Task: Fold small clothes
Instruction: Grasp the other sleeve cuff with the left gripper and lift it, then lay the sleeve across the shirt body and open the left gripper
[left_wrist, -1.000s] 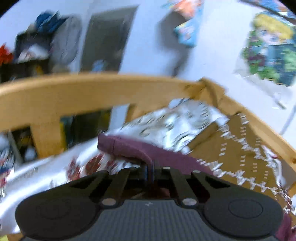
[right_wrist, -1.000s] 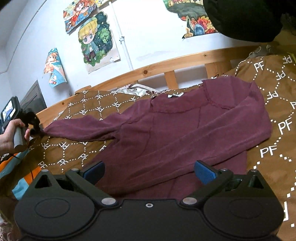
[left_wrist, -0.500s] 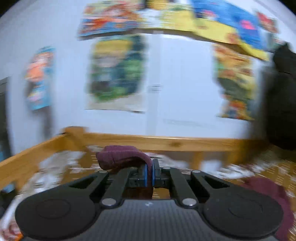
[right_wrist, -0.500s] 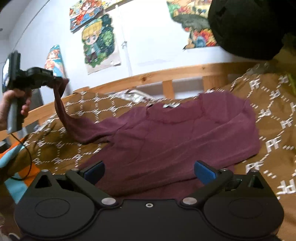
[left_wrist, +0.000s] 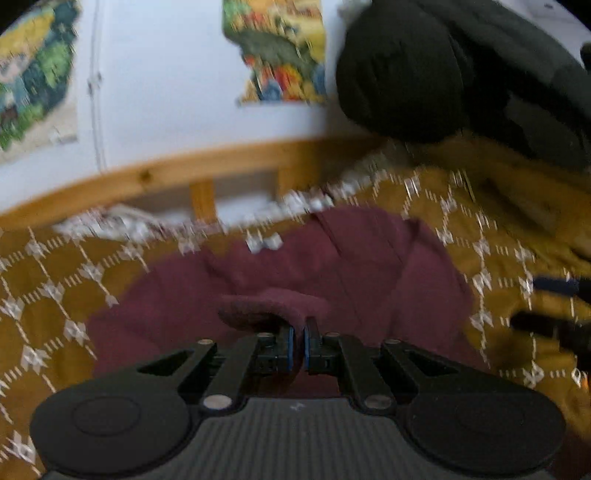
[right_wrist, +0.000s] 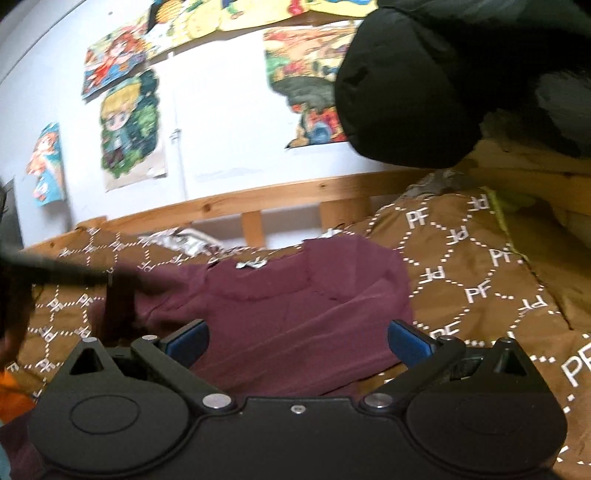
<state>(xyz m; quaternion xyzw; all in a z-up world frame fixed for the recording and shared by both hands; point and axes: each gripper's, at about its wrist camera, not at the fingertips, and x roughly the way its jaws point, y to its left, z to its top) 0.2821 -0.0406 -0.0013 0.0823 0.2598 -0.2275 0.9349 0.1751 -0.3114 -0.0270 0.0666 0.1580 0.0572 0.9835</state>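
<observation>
A maroon top lies spread on a brown quilt on the bed, neck label toward the wooden rail. The left tool is clamped on the cuff of one sleeve, which bunches over its fingertips above the body of the top. The right tool hangs over the lower part of the top with its fingers wide apart, holding nothing.

Judged from this, the step in hand is laying the sleeve across the chest. Several things could spoil it.

- The grip takes only the cuff's edge. A quick swing could pull the cloth out of the pads, and the sleeve would drop short of its place or in a heap.
- The left view is blurred, which suggests fast motion. A sleeve let go at speed tends to land twisted or doubled on itself, so the fold would be lumpy.
- Nothing pins the body. Drag through the sleeve could shift the whole top over the quilt or ruck up the shoulder, since the quilt is soft and uneven.
- The right tool sits near the sleeve's path. In the right view the left tool shows only as a dark blur at the left edge, so how close the two are cannot be told. They could knock together, or the open fingers could snag the cloth.
- A dark bundle hangs close above the bed's far end, and a high lift might brush it.
</observation>
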